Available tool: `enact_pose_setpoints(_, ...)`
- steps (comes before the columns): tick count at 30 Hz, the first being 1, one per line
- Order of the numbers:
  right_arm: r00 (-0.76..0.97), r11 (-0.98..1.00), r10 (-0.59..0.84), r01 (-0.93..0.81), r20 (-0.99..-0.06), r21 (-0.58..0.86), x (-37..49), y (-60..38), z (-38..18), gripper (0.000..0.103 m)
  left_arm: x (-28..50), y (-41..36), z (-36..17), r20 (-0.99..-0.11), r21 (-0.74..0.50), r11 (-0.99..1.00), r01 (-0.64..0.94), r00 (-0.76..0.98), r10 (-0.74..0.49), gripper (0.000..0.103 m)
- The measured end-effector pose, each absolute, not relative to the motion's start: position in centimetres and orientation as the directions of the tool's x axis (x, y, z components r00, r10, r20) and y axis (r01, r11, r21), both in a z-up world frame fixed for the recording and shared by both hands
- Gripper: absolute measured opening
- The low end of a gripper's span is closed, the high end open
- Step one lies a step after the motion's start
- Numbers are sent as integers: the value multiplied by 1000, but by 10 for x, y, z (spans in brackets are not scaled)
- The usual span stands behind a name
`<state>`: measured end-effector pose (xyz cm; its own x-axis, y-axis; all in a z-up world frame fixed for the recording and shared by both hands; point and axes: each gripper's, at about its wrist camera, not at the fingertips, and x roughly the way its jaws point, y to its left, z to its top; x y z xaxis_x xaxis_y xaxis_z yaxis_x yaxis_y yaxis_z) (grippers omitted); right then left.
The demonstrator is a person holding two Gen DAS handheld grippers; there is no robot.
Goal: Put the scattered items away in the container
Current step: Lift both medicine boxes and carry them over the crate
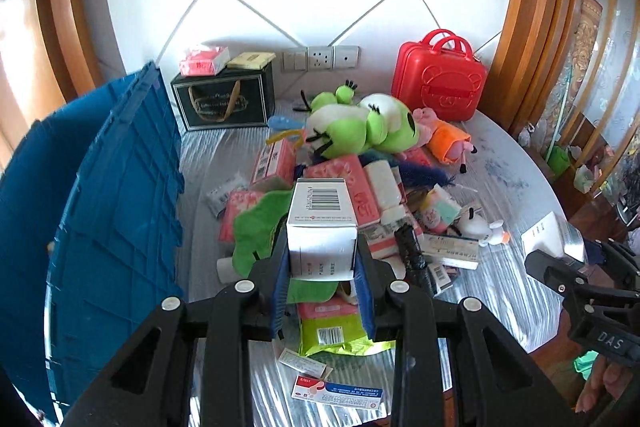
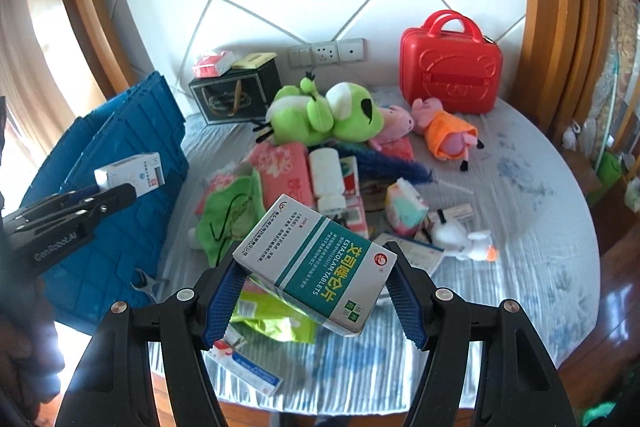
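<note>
- A small white barcoded box (image 1: 322, 227) was held clamped in the left gripper (image 1: 323, 259), above the cluttered table (image 1: 516, 195).
- A teal-and-white tablet box (image 2: 316, 263) was gripped, tilted, by the right gripper (image 2: 316, 291).
- The blue container (image 1: 120, 187) was noted at the table's left.

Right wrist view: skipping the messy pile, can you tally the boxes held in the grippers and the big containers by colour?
Held medicine boxes: 2 (white box in the left gripper, teal-and-white box in the right gripper)
Blue crate: 1
Red case: 1
Black box: 1
Total: 5
</note>
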<state>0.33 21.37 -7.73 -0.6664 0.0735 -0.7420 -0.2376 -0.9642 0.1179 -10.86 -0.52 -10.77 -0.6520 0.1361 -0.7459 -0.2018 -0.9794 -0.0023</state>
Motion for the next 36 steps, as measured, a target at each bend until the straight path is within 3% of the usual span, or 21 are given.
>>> enact_pose_setpoints(18,-710,-987,1,-115,-704,114,-43,186,-42,68,-106,-44,-45,-674,-8,-988,-152,-729,118,29)
enact_pose_setpoints(36,-761,-996,-68,9,-645,93,-107,16,4,68,-117,-217,1,-619,-59,-992,-115,-775,126,29)
